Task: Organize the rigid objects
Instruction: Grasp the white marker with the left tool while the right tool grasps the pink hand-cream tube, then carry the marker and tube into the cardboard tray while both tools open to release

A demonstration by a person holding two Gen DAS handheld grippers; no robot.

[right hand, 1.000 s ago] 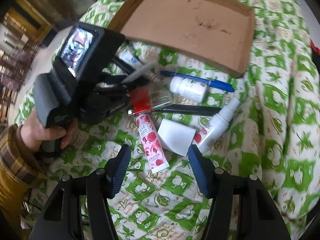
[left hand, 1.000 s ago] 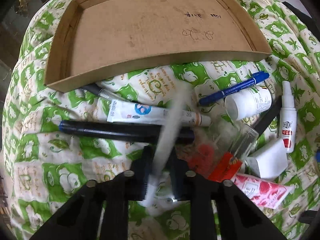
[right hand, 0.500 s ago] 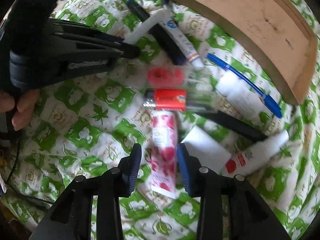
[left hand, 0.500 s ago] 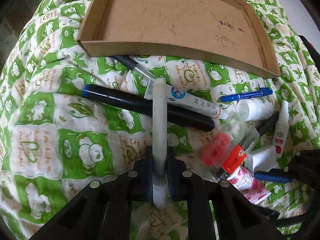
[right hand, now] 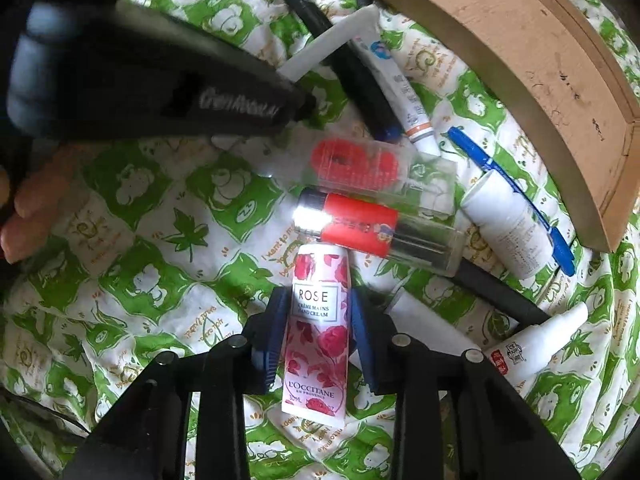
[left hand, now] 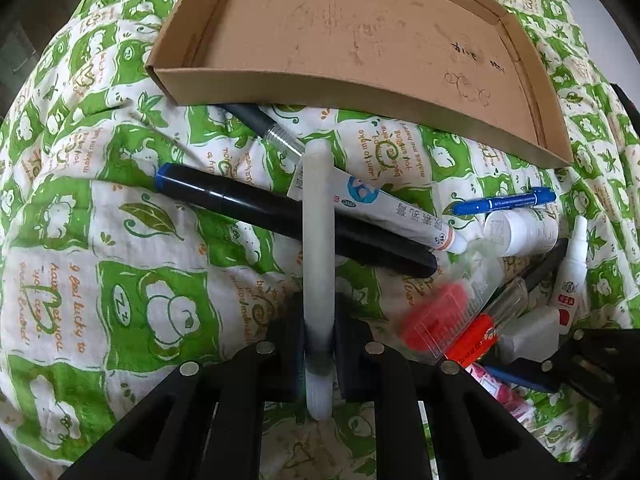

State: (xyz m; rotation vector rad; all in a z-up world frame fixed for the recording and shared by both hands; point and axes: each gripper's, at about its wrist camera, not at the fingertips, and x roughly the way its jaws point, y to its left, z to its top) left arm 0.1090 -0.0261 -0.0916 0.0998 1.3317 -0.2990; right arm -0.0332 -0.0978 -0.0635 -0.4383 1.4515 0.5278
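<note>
My left gripper (left hand: 318, 328) is shut on a white frosted pen (left hand: 317, 240) and holds it above the pile, pointing toward the empty cardboard tray (left hand: 360, 80). It also shows in the right wrist view, where the left gripper (right hand: 160, 92) reaches in from the left with the white pen (right hand: 328, 44). My right gripper (right hand: 318, 320) is closed around a pink rose hand cream tube (right hand: 318, 328) lying on the green-and-white cloth. The tray's wall (right hand: 500, 80) is at the upper right there.
A pile lies on the cloth: black marker (left hand: 288, 216), white ointment tube (left hand: 380, 208), blue pen (left hand: 504, 202), white bottle (left hand: 520, 230), white dropper bottle (left hand: 572, 276), clear case with red contents (right hand: 360, 164), red-labelled tube (right hand: 380, 232), grey pen (left hand: 264, 128).
My right gripper moved down onto the pile and closed around the rose tube. My left gripper lifted the white pen, turned it upright in view and shifted left.
</note>
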